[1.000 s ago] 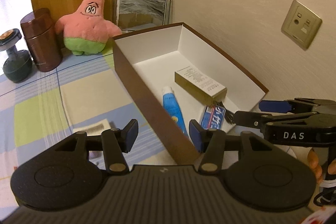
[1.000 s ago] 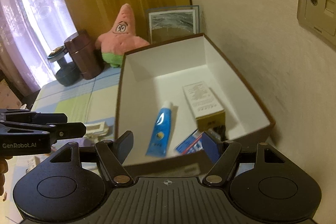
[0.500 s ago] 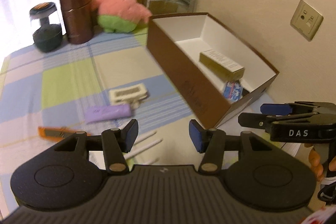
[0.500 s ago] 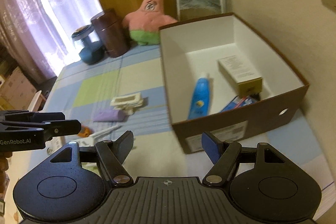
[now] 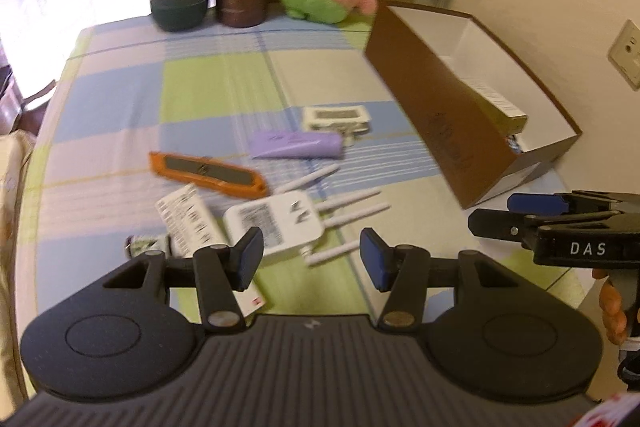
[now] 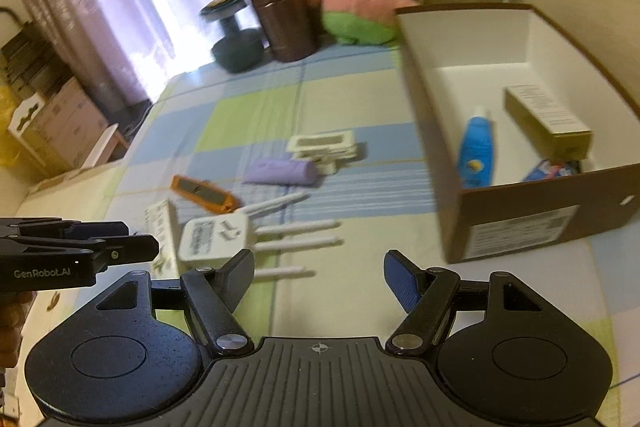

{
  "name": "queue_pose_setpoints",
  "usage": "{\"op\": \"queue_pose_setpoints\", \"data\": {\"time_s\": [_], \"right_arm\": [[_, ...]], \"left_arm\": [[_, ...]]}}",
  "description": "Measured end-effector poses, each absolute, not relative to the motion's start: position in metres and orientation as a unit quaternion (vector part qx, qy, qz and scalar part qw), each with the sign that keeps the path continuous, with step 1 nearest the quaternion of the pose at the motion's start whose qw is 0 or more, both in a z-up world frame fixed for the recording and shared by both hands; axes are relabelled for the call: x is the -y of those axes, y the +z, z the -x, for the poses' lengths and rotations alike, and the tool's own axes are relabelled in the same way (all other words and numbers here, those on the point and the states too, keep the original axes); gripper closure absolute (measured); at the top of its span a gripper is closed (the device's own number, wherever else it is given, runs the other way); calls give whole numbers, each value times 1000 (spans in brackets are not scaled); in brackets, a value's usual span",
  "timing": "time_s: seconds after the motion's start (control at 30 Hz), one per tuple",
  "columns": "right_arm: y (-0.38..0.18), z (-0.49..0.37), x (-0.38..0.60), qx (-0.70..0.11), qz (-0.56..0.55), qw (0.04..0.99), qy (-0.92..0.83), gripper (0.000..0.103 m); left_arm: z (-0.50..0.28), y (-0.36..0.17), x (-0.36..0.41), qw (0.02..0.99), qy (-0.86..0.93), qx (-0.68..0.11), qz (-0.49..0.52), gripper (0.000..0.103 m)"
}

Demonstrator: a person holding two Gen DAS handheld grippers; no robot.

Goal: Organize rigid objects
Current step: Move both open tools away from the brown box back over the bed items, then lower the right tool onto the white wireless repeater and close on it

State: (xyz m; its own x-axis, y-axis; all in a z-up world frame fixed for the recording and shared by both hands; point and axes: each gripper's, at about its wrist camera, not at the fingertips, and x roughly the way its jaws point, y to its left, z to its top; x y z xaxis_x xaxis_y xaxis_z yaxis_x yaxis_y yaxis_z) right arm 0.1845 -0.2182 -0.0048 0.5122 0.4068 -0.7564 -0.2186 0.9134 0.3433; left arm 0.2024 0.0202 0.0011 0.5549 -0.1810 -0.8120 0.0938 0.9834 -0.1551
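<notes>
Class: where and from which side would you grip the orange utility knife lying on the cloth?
Probably grip the orange utility knife across its narrow width at mid-body, coming from above. It lies flat, long and slim, with bare cloth along both long edges.

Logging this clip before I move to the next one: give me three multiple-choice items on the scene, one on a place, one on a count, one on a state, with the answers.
1. Where does the blue tube lie?
A. Inside the brown box
B. On the checked cloth beside the orange cutter
C. Against the pink plush

2. How many white antennas stick out of the white router?
A. Two
B. Four
C. Six

3. What are the left tongs doing?
A. Clamped on the purple tube
B. Clamped on the router
C. Open, with nothing between their pads

Answers
1: A, the right wrist view shows the tube on the box's white floor beside a gold carton.
2: B, four thin white rods fan out from one side.
3: C, the blue pads stand apart over the cloth, and the purple tube lies farther off.
</notes>
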Motion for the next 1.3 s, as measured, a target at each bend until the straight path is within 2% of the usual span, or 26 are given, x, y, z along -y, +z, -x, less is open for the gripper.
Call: {"op": "queue_pose_setpoints", "data": {"time_s": [0.53,0.97,1.17,1.3], "right_arm": [[-42,-193,146,-484,-50,836,252,34],[-83,-209,132,-475,22,833,281,35],[-84,-214,130,-466,24,835,291,44],[-78,-220,122,-452,11,842,295,57]], "left_arm": [[-177,-29,-68,870,-5,-489,73,54],[-184,-53,-78,860,-1,-504,74,54],[-190,-62,-80,857,-2,-509,78,54],[-195,-64,-80,857,0,-510,78,54]]}}
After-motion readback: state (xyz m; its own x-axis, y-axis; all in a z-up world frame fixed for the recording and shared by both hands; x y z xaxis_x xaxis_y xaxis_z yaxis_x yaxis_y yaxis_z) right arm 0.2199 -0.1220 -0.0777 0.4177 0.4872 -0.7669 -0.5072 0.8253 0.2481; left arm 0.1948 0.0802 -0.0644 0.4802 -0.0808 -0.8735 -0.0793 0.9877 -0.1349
